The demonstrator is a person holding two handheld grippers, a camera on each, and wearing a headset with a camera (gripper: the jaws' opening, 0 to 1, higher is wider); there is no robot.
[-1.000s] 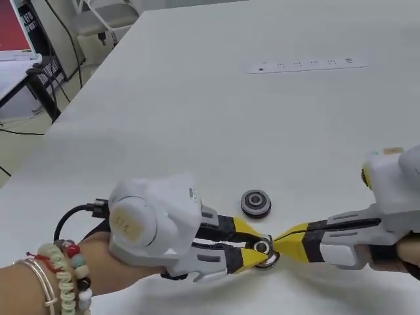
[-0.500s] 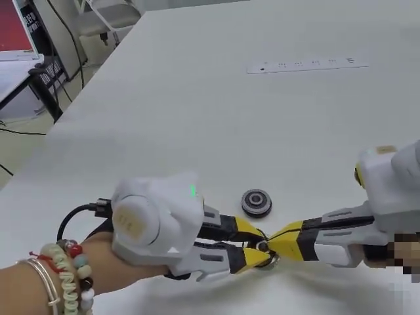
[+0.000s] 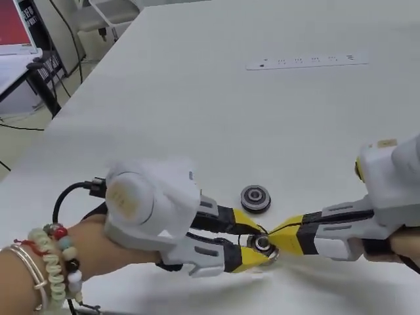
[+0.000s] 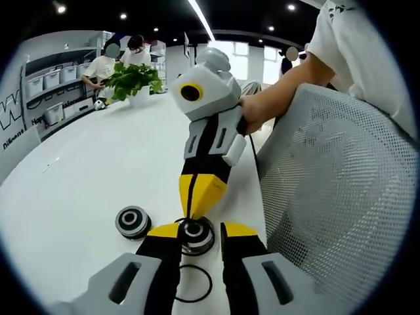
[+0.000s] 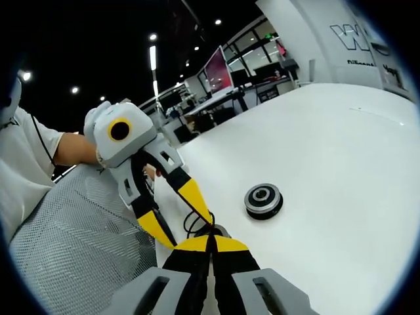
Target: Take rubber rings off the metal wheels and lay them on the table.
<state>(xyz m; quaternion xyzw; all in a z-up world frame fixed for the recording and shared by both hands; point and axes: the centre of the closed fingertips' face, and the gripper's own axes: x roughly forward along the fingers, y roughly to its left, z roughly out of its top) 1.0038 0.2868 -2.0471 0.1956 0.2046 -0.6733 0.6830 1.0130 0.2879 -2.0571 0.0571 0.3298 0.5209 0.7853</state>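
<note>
My left gripper (image 3: 260,246) is shut on a small metal wheel (image 3: 263,243), held just above the white table (image 3: 197,118). Its yellow jaws grip the wheel (image 4: 195,236) from both sides. My right gripper (image 3: 274,239) comes in from the right, shut on the thin black rubber ring (image 5: 195,223) of that wheel, tip to tip with the left one. A second metal wheel (image 3: 255,199) with its black ring on lies flat on the table just beyond them. A loose black ring (image 4: 191,283) lies under the left gripper's jaws.
A white power strip (image 3: 307,63) lies far back on the table. A mesh chair back (image 4: 328,197) stands close at the near edge. A potted plant (image 4: 134,79) stands at the far end of the table, and people stand behind it.
The view has shifted a little. Both grippers stay together at the held wheel, and the second wheel has not moved.
</note>
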